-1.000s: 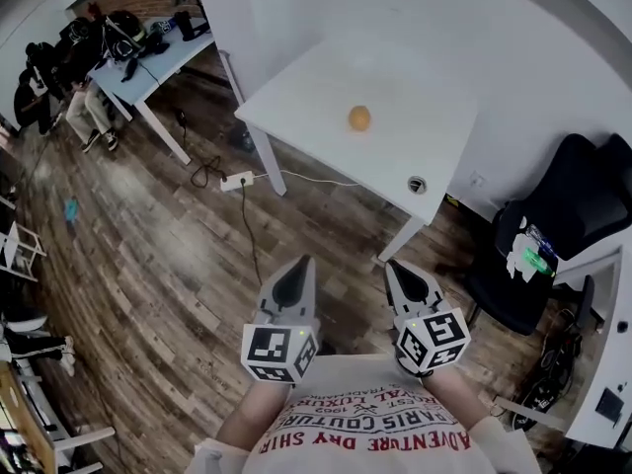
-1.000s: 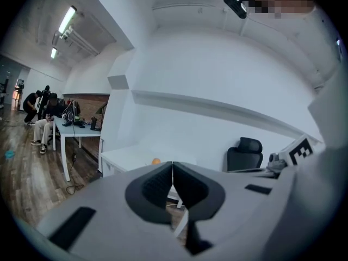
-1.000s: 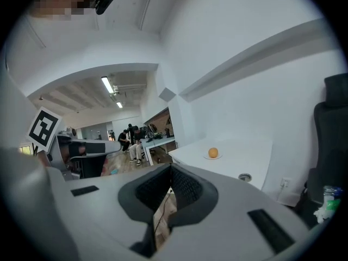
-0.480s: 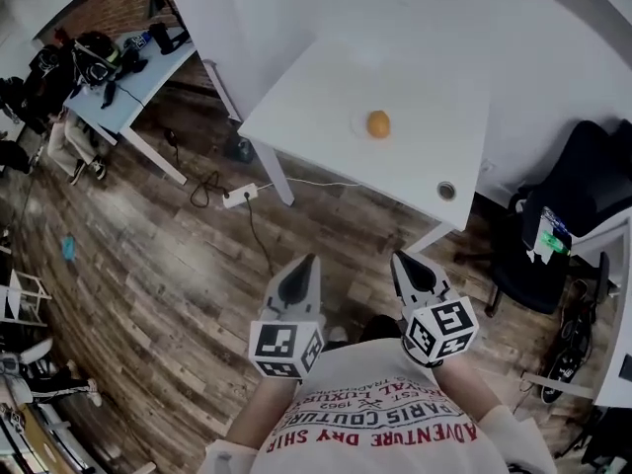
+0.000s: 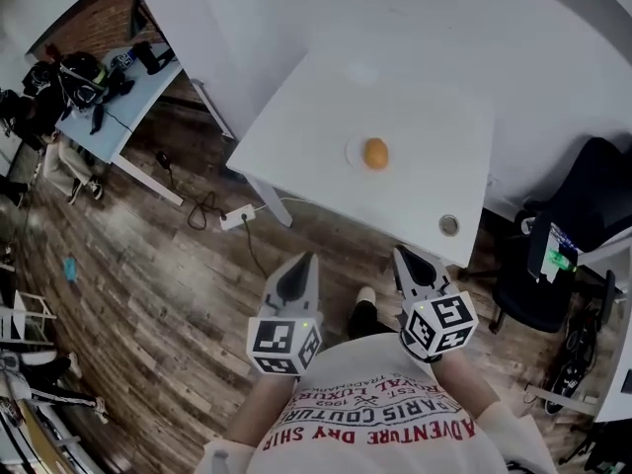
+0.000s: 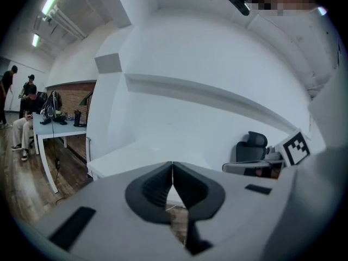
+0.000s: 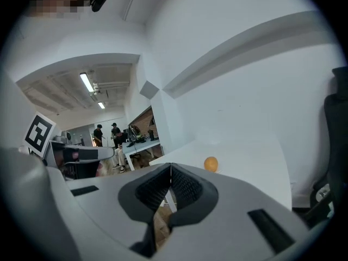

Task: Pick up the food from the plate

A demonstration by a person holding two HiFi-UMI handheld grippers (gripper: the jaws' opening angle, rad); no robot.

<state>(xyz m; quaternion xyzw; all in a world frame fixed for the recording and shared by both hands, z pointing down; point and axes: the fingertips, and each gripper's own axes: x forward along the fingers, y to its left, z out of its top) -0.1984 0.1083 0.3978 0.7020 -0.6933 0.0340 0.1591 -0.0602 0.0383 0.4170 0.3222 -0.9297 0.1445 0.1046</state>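
A round orange food item (image 5: pixel 375 153) lies on a small white plate (image 5: pixel 354 153) near the middle of a white table (image 5: pixel 296 117); it also shows in the right gripper view as an orange ball (image 7: pixel 211 163). My left gripper (image 5: pixel 305 261) and right gripper (image 5: pixel 401 255) hang side by side in front of the person's chest, above the wooden floor and short of the table's near edge. Both are shut with nothing between the jaws, as the left gripper (image 6: pixel 172 165) and the right gripper (image 7: pixel 171 166) show in their own views.
A round cable hole (image 5: pixel 449 225) sits near the table's front right corner. A black office chair (image 5: pixel 553 265) stands to the right. A power strip with cables (image 5: pixel 237 217) lies on the floor at the left. Farther left stands a blue-topped desk (image 5: pixel 109 97) with people beside it.
The view has drawn closer to the white table: the orange food now sits lower and larger in the head view. Both grippers stay shut in the same spot before the chest.
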